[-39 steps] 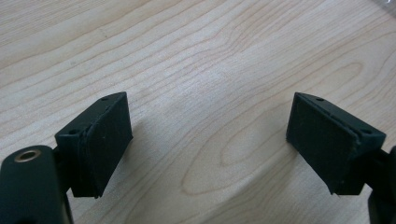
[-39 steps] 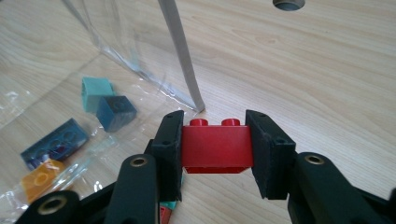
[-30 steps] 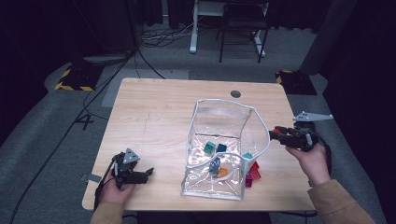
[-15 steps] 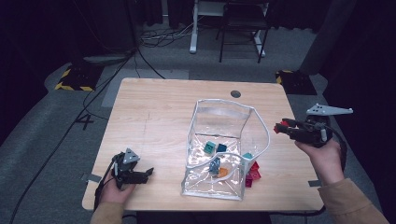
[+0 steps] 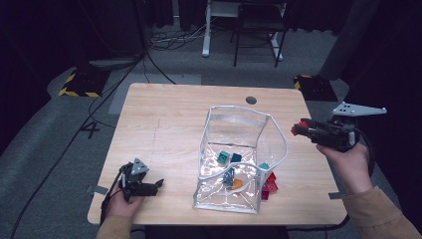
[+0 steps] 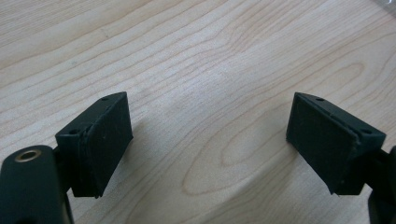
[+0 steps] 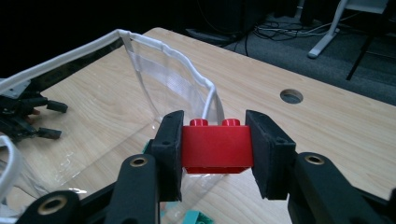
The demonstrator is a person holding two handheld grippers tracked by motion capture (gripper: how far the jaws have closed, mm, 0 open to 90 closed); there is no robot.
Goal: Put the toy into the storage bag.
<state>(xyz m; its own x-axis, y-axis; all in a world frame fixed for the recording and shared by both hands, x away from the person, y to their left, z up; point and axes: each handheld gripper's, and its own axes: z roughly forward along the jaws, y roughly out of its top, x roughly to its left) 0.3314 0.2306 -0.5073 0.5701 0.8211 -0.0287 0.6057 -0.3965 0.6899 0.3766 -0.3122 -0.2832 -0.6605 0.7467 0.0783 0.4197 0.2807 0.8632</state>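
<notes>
My right gripper [image 5: 297, 129] hangs above the table's right edge, level with the top of a clear plastic bag with a white rim [image 5: 239, 108]. It is shut on a red two-stud brick [image 7: 217, 147], which sits squarely between the pads, studs up. The bag's rim [image 7: 163, 49] lies just ahead of the right gripper [image 7: 217, 150]. Inside the bag lie a teal brick [image 5: 224, 157], a blue one [image 5: 236, 158] and an orange one [image 5: 238, 183]. My left gripper [image 5: 158, 185] rests open near the front left corner. Its fingers [image 6: 100, 140] span bare wood.
Dark red bricks [image 5: 269, 186] lie on the wooden table [image 5: 164, 124] against the bag's right front corner. A cable hole [image 5: 251, 100] sits at the far edge. Desk legs, a chair and cables stand on the floor behind.
The right gripper has risen with the red brick, away from the bricks beside the bag and a little to the right. The left gripper has kept still.
</notes>
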